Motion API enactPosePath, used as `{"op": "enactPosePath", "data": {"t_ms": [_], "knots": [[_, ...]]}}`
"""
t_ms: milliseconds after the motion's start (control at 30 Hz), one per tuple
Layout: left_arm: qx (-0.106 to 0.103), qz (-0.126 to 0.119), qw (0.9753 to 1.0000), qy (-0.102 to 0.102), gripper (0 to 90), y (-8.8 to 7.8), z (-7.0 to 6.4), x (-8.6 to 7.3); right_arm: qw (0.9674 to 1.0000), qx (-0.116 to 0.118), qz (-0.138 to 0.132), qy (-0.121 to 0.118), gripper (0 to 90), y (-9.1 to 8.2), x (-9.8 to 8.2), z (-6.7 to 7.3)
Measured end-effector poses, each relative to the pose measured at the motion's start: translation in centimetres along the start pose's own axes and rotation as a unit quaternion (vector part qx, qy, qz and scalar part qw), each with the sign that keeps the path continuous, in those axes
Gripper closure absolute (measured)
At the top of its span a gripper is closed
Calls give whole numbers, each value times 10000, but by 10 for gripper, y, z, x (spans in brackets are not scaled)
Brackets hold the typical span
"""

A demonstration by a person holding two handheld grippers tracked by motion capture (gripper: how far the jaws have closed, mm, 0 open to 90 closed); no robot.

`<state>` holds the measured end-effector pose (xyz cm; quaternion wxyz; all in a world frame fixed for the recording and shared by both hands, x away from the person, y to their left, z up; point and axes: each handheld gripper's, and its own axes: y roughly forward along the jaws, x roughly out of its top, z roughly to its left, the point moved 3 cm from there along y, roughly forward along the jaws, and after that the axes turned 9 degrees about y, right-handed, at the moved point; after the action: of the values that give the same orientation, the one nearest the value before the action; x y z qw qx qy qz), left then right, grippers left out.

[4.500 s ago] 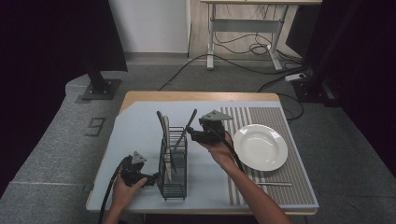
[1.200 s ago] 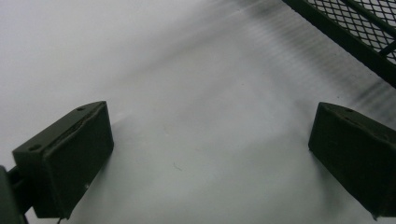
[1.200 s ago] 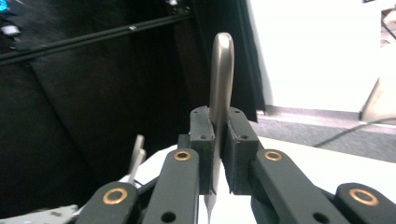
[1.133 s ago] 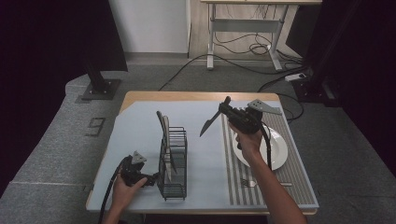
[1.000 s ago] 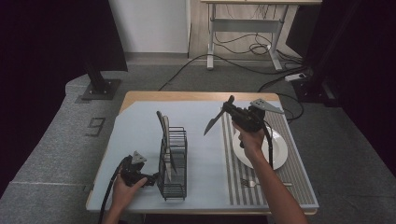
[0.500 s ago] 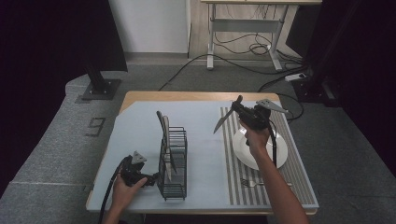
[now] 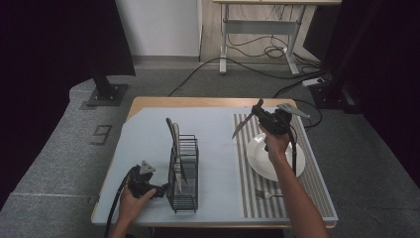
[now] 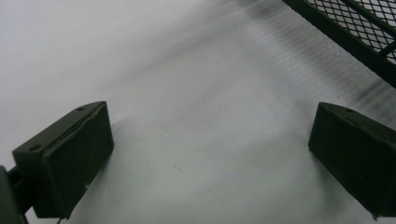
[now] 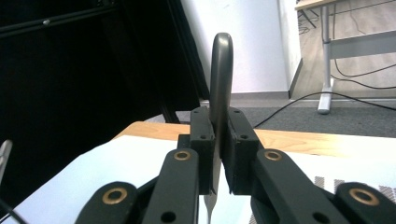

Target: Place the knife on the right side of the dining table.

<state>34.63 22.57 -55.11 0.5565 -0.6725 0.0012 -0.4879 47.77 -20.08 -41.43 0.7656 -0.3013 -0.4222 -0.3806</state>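
Observation:
My right gripper (image 7: 260, 110) hangs above the far edge of the white plate (image 7: 253, 154), shut on a metal table knife (image 7: 240, 128) whose blade slants down to the left. In the right gripper view the knife (image 9: 221, 70) stands pinched between the two pads of that gripper (image 9: 218, 116), rounded end up. My left gripper (image 7: 159, 190) rests on the table at the front left, just left of the black mesh cutlery rack (image 7: 182, 173). Its jaws stand wide open in the left gripper view (image 8: 210, 154), with bare table between them.
The rack holds a few upright utensils (image 7: 174, 139), and its corner (image 8: 355, 28) lies close to my left jaws. A fork (image 7: 267, 194) lies on the striped mat (image 7: 247, 198) in front of the plate. Cables and a desk frame stand beyond the table.
My right gripper has carried the knife from beside the rack rightward to above the plate's far side, sinking a little. The left gripper has stayed in place.

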Motion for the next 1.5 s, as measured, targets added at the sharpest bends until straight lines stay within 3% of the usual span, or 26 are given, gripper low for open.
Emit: {"op": "enactPosePath", "data": {"t_ms": [200,367,600,767,1233,1367,1500], "knots": [[1,0,10000,0,0,0,0,0,9999,-120,-95,19,834,3,2,-9],[-1,2,10000,1,0,0,0,0,9994,-201,-165,243,834,7,1,-22],[-3,2,10000,-1,0,0,0,0,9989,-420,-142,142,834,11,3,-33],[-2,2,10000,0,0,0,0,0,9979,-558,-203,258,834,12,4,-47],[-5,1,10000,-1,0,0,0,0,9966,-687,-281,347,833,25,9,-63],[-4,1,10000,0,0,0,0,0,9958,-688,-274,531,831,24,10,-69],[-2,0,10000,-1,0,0,0,0,9953,-745,-241,562,824,22,11,-75]]}}
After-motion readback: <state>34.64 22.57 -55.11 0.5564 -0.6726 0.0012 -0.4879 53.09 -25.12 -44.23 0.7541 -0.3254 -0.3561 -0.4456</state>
